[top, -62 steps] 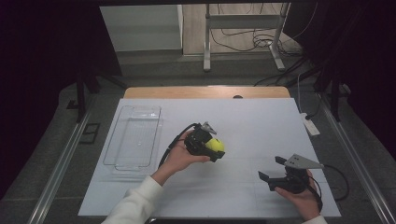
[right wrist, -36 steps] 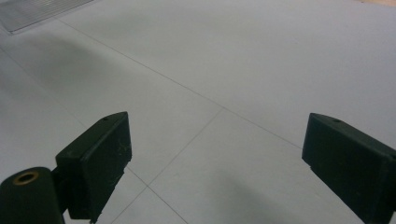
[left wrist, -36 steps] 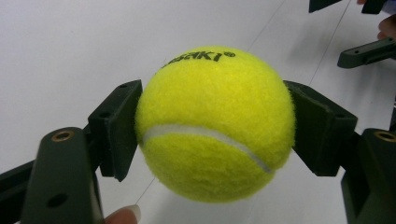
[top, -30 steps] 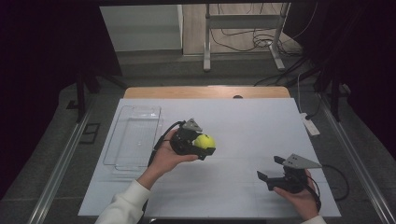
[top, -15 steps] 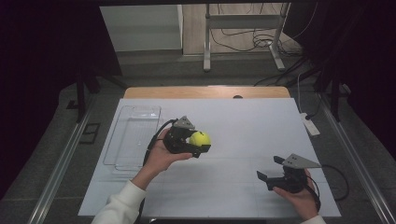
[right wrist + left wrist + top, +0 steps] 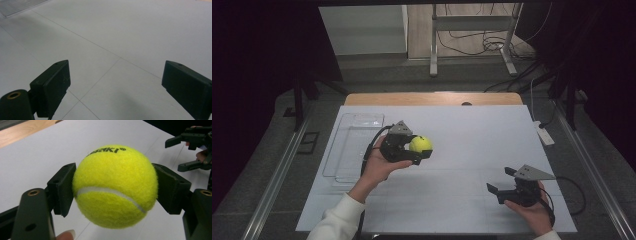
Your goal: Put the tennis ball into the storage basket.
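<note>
A yellow tennis ball (image 6: 420, 144) with black lettering is held above the white table sheet (image 6: 462, 130), left of centre. My left gripper (image 6: 416, 150) is shut on it. In the left gripper view the two black pads (image 6: 62, 187) press on the ball (image 6: 115, 186) from both sides. My right gripper (image 6: 498, 179) rests low near the front right of the sheet. It is open with nothing between its fingers, and in the right gripper view its jaws stand wide over bare sheet (image 6: 115, 85). The left gripper view catches it far off as well (image 6: 180, 152).
A clear plastic tray (image 6: 354, 145) lies on the left part of the sheet, just left of my left hand. A small white object (image 6: 543, 135) sits at the table's right edge. The wooden table edge (image 6: 432, 98) runs along the back.
My left gripper has carried the ball leftward and a little farther back, toward the clear tray. The right gripper has stayed where it was.
</note>
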Action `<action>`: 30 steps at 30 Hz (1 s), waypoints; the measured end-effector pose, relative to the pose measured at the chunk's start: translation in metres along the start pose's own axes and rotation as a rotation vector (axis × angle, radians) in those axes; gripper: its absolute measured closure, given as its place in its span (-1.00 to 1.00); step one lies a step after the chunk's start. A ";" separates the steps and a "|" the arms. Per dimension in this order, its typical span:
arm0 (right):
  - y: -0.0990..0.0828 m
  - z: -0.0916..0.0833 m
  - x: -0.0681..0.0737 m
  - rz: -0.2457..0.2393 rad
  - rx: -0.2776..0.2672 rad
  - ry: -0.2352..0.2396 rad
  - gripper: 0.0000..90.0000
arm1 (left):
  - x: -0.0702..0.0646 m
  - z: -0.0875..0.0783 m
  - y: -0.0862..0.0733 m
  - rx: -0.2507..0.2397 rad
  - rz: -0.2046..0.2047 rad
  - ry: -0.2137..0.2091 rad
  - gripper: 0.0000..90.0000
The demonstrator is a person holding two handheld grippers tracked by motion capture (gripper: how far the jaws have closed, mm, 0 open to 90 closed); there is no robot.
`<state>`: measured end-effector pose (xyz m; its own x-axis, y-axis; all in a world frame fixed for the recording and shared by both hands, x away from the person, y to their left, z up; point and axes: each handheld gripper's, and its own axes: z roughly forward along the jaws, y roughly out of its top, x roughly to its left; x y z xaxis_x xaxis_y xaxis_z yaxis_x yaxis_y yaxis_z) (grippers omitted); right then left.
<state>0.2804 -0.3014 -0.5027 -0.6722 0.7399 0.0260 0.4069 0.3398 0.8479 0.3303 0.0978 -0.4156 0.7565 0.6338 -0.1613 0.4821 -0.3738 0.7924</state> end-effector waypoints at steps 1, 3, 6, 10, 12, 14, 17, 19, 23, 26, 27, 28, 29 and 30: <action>0.000 0.000 0.000 0.000 -0.001 -0.001 -0.80 | 0.001 -0.002 0.000 -0.007 -0.003 0.003 -0.42; 0.000 0.000 0.000 0.000 -0.001 -0.001 -0.80 | 0.004 -0.006 0.000 -0.020 -0.009 0.012 -0.42; 0.000 0.000 0.000 0.003 -0.002 0.000 -0.80 | 0.007 -0.010 0.000 -0.031 -0.018 0.023 -0.42; 0.000 0.000 0.000 0.003 -0.002 0.000 -0.80 | 0.012 -0.014 0.000 -0.042 -0.028 0.035 -0.42; 0.000 0.000 0.000 0.003 -0.001 -0.002 -0.80 | 0.015 -0.017 0.000 -0.051 -0.034 0.047 -0.42; 0.000 0.001 0.000 0.004 -0.002 0.000 -0.80 | 0.016 -0.018 0.000 -0.054 -0.036 0.049 -0.42; 0.000 0.001 0.000 0.004 -0.003 0.000 -0.80 | 0.018 -0.020 0.000 -0.060 -0.041 0.057 -0.42; 0.000 0.001 0.000 0.004 -0.001 -0.003 -0.80 | 0.020 -0.021 0.000 -0.065 -0.045 0.064 -0.42; 0.000 0.001 0.000 0.003 -0.001 -0.002 -0.80 | 0.023 -0.024 -0.001 -0.076 -0.054 0.073 -0.42; 0.001 0.001 0.000 0.004 -0.002 -0.003 -0.80 | 0.025 -0.026 -0.001 -0.081 -0.058 0.080 -0.42; 0.001 0.001 0.000 0.004 -0.002 -0.003 -0.80 | 0.025 -0.027 -0.001 -0.084 -0.060 0.080 -0.42; 0.001 0.001 0.000 0.003 -0.002 -0.003 -0.80 | 0.026 -0.027 -0.001 -0.084 -0.060 0.084 -0.42; 0.001 0.001 0.000 0.002 -0.002 -0.003 -0.80 | 0.027 -0.028 -0.001 -0.085 -0.063 0.086 -0.42; 0.001 0.001 0.000 0.002 -0.003 -0.004 -0.80 | 0.027 -0.029 -0.001 -0.086 -0.062 0.089 -0.42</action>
<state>0.2814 -0.3010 -0.5025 -0.6687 0.7431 0.0258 0.4066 0.3364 0.8495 0.3376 0.1352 -0.4042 0.6828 0.7125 -0.1616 0.4839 -0.2753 0.8307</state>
